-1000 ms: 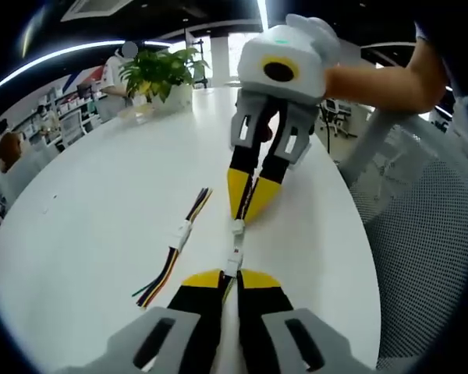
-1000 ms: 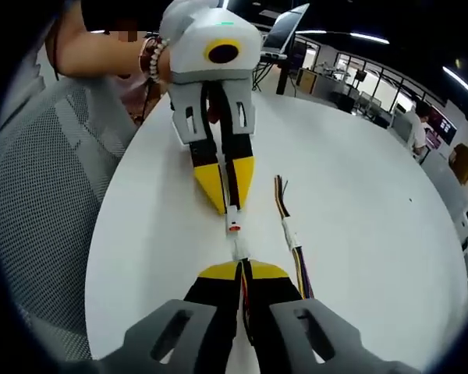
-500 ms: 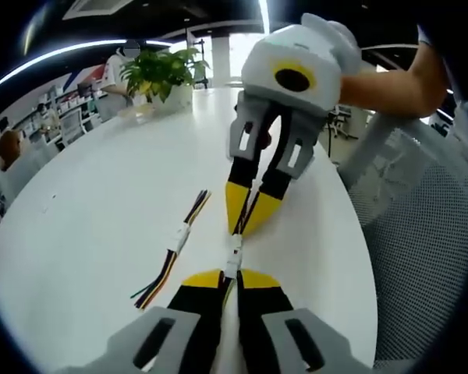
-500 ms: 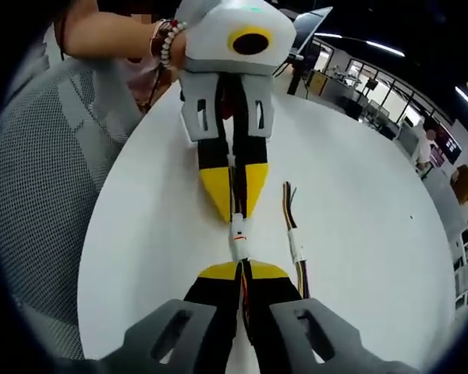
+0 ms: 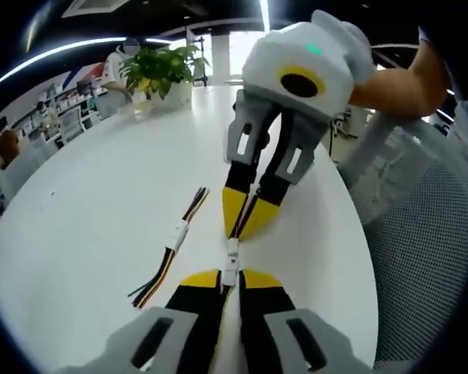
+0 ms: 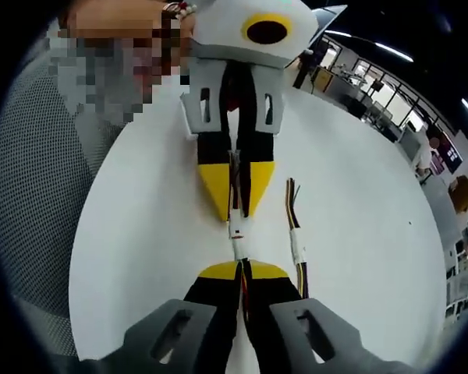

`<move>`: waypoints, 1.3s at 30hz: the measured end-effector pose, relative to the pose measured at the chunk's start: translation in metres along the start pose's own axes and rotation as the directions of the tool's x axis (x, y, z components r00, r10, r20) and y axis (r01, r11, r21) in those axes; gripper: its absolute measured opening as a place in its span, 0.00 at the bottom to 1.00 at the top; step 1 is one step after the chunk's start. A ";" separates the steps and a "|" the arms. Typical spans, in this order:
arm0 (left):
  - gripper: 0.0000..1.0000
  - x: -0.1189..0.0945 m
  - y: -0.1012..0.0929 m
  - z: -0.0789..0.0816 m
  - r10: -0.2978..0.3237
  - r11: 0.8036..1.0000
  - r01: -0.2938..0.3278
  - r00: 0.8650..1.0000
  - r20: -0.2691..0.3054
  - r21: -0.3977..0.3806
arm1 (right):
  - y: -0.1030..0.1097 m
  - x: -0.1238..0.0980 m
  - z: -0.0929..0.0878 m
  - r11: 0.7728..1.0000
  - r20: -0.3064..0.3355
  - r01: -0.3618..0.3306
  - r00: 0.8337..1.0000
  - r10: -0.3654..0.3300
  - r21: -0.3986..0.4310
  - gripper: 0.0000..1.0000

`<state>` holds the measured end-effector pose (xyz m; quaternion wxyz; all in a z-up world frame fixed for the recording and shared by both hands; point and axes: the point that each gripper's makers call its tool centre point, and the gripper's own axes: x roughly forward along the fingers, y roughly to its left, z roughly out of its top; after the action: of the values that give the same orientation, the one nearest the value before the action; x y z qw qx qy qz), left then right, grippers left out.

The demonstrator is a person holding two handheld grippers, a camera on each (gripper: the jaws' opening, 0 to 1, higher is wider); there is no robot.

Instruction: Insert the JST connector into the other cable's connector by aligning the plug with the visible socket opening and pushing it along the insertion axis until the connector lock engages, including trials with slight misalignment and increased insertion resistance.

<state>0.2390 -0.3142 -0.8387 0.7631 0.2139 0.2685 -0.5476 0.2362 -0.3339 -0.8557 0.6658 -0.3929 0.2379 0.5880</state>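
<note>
Two connectors meet between my tools. In the left gripper view, my left hand-held gripper (image 5: 228, 278) is closed on its cable just behind the white JST connector (image 5: 231, 257), above the white tabletop (image 5: 86, 226). In the right gripper view, my right hand-held gripper (image 6: 241, 270) pinches the other connector (image 6: 237, 227). A small tilt could jam the plug before the lock clicks. One spare cable (image 6: 297, 249) lies beside.

White round table (image 5: 86, 210); potted plant (image 5: 157, 72); mesh chair (image 5: 429, 234); ceiling lights.
</note>
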 end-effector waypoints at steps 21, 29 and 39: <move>0.05 0.001 -0.005 -0.014 -0.023 1.000 0.023 0.999 -0.039 -0.010 | 0.002 0.000 0.002 1.000 0.004 -0.008 1.000 0.008 0.005 0.00; 0.06 -0.004 -0.006 -0.018 -0.041 0.999 0.040 0.998 -0.041 -0.021 | 0.010 0.000 0.005 0.996 0.034 -0.050 0.998 0.048 0.068 0.01; 0.00 -0.008 -0.007 -0.020 -0.055 0.998 0.054 0.998 -0.035 -0.033 | 0.012 0.000 0.007 0.990 0.057 -0.073 0.996 0.066 0.123 0.03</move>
<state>0.2263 -0.2977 -0.8491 0.7463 0.2041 0.2968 -0.5597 0.2240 -0.3287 -0.8544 0.6744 -0.3261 0.2701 0.6048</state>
